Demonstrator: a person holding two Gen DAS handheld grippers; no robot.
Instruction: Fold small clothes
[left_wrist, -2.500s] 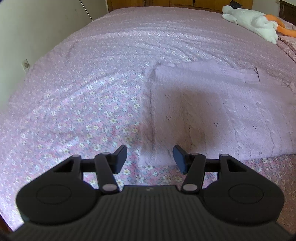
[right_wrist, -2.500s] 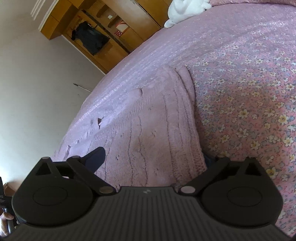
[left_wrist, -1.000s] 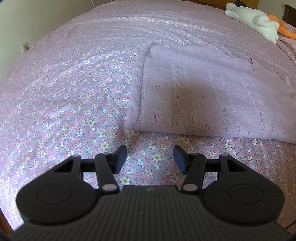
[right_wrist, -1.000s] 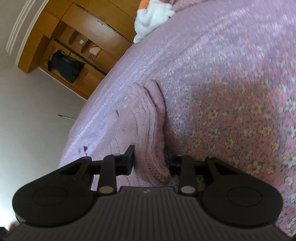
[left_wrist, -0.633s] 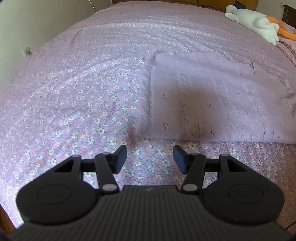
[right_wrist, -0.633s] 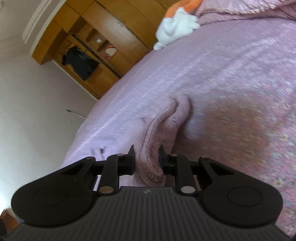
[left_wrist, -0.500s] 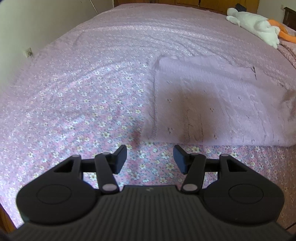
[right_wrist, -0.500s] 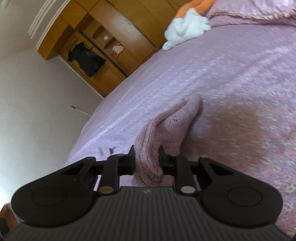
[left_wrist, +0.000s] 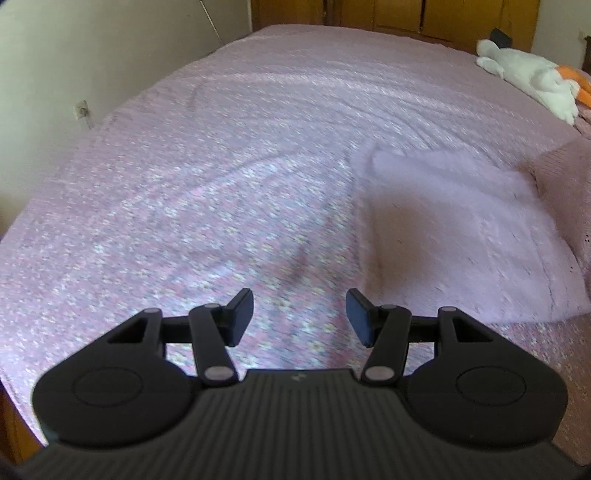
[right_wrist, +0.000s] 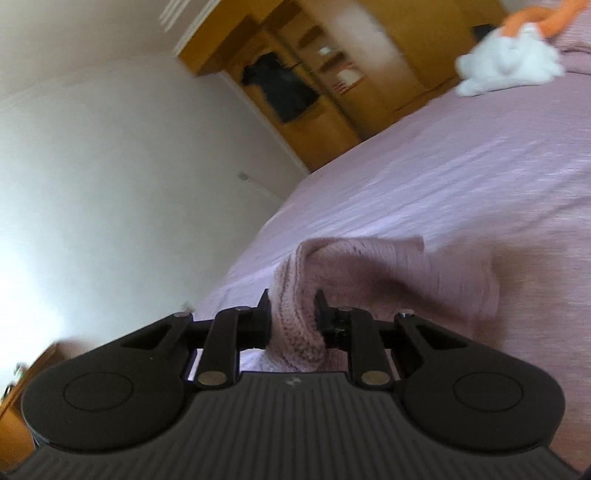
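A pale pink knitted garment (left_wrist: 461, 229) lies on the floral pink bedspread (left_wrist: 221, 184), right of centre in the left wrist view. Its right side is lifted and folds over toward the left. My left gripper (left_wrist: 299, 314) is open and empty, above the bedspread just left of the garment's near corner. My right gripper (right_wrist: 291, 317) is shut on the garment's ribbed edge (right_wrist: 295, 332) and holds it raised off the bed, with the fabric (right_wrist: 388, 273) draping away behind the fingers.
A white and orange plush toy (left_wrist: 532, 81) lies at the far right of the bed, and also shows in the right wrist view (right_wrist: 509, 62). Wooden wardrobes (right_wrist: 314, 74) stand beyond the bed. A white wall (left_wrist: 74, 55) runs along the bed's left side.
My right gripper closed on the garment's edge and has lifted it higher off the bed. My left gripper has drawn back and to the left, still open.
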